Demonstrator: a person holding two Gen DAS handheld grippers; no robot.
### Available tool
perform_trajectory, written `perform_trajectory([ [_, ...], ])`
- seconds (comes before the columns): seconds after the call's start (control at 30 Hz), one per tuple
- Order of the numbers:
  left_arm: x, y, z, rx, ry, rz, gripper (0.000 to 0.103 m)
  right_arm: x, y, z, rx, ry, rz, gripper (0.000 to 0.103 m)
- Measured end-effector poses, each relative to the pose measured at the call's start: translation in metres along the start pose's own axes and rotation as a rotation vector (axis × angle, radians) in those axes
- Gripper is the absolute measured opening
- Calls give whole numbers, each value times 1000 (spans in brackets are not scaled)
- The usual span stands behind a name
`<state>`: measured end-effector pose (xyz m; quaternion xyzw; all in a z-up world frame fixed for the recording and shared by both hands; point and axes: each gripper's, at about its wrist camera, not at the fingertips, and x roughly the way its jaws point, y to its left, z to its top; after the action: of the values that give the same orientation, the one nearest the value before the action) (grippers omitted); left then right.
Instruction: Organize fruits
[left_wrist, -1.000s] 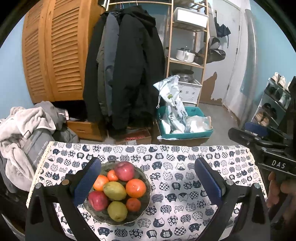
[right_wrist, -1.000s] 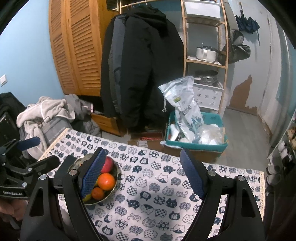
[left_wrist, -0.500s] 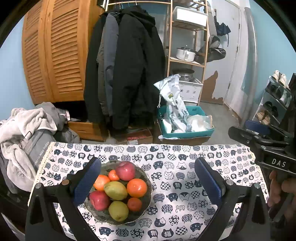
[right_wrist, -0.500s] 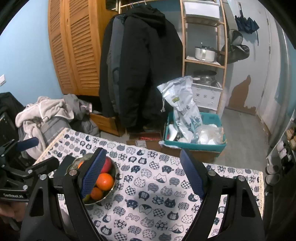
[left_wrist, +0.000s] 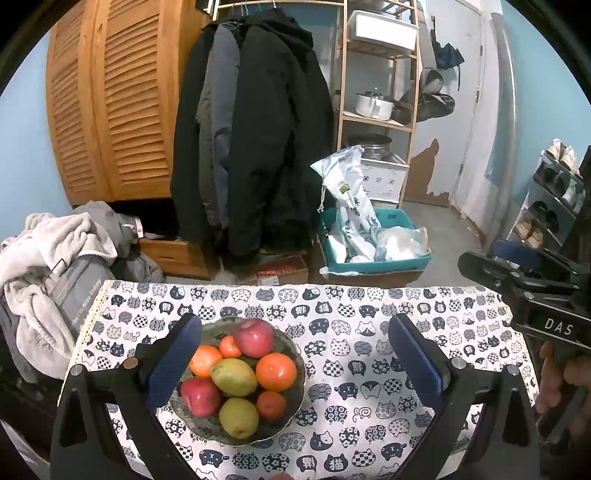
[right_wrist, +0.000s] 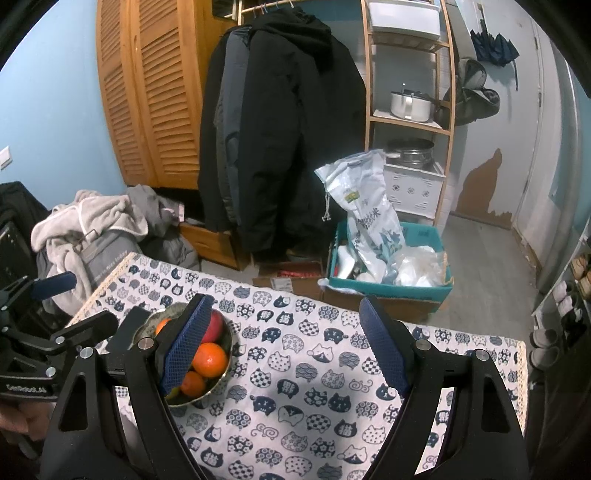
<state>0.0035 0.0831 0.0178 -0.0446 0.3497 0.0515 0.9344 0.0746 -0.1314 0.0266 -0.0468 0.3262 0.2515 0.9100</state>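
Seven round fruits (left_wrist: 255, 373) heaped in shallow patterned glass bowl (left_wrist: 295, 354); left gripper (left_wrist: 291, 354) and right gripper (right_wrist: 284, 343) both gaping, empty. Nudging one risks the rest rolling onto the cat-print tablecloth (left_wrist: 369, 332).

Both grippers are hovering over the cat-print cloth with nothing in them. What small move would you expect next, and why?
Probably the left gripper eases down toward the red apple at the far side of the grey patterned bowl. Its jaws stand open and empty above the piled fruit, and that apple sits highest and unobstructed. The right gripper, also open, hangs over bare cloth beside the bowl.
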Motion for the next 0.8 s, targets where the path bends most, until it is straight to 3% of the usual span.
perform_trajectory([
  [0.8,2,1,-1,-3,15,14,102,0,2,-1,-2,2,0,81],
])
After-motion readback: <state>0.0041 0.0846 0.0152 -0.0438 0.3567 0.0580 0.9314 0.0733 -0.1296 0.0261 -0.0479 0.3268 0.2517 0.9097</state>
